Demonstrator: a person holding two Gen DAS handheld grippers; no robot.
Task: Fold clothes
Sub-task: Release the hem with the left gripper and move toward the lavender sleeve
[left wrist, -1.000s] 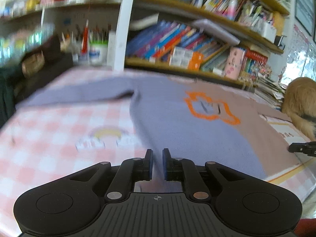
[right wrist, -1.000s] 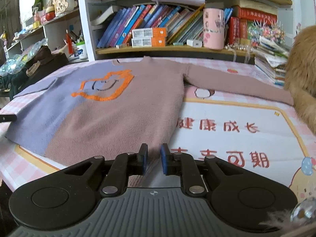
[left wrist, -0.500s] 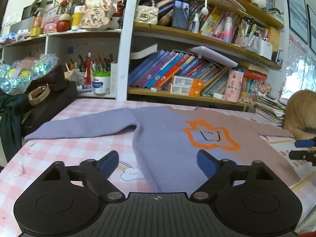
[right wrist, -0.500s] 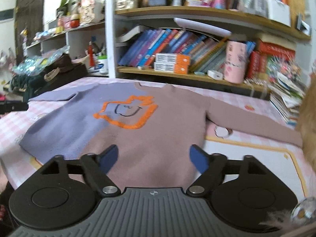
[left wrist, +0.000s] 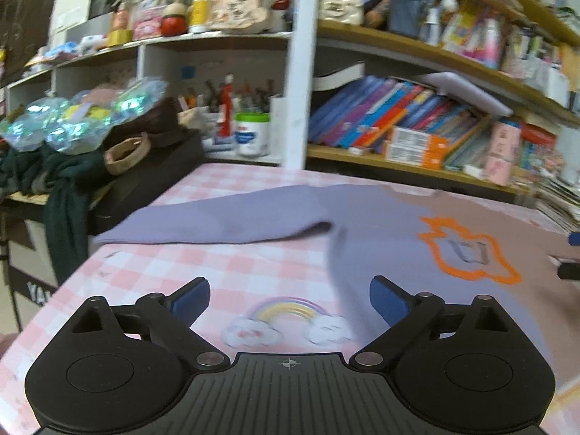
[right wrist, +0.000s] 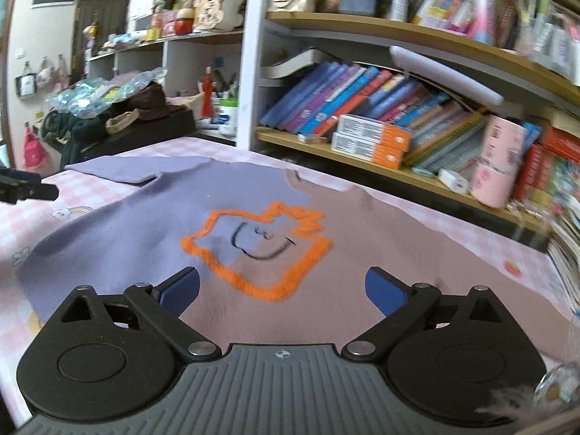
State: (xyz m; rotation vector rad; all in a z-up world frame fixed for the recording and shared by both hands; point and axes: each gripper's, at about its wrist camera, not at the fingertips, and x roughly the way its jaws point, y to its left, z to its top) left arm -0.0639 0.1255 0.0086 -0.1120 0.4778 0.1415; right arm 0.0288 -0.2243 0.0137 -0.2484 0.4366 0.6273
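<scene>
A sweater, lilac on one half and dusty pink on the other with an orange outlined patch, lies flat on the pink checked tablecloth (left wrist: 224, 272). In the left wrist view its lilac sleeve (left wrist: 224, 223) stretches left and the body (left wrist: 398, 246) lies right. My left gripper (left wrist: 289, 301) is open above the cloth's rainbow print, left of the sweater's side edge, holding nothing. In the right wrist view the sweater (right wrist: 253, 243) fills the middle. My right gripper (right wrist: 282, 288) is open over its lower chest, empty. The left gripper's tips (right wrist: 25, 190) show at the far left.
Bookshelves (right wrist: 362, 108) packed with books, boxes and a pink tin (right wrist: 502, 165) run along the table's far side. A dark bag with clothes and shiny wrappers (left wrist: 90, 134) sits at the left end. A pen cup (left wrist: 252, 137) stands behind the sleeve. The right gripper's tips (left wrist: 572, 253) reach in at right.
Both grippers went from shut at the sweater's hem to open. Both rose and swung left; the left one now faces the lilac sleeve, the right one the orange patch.
</scene>
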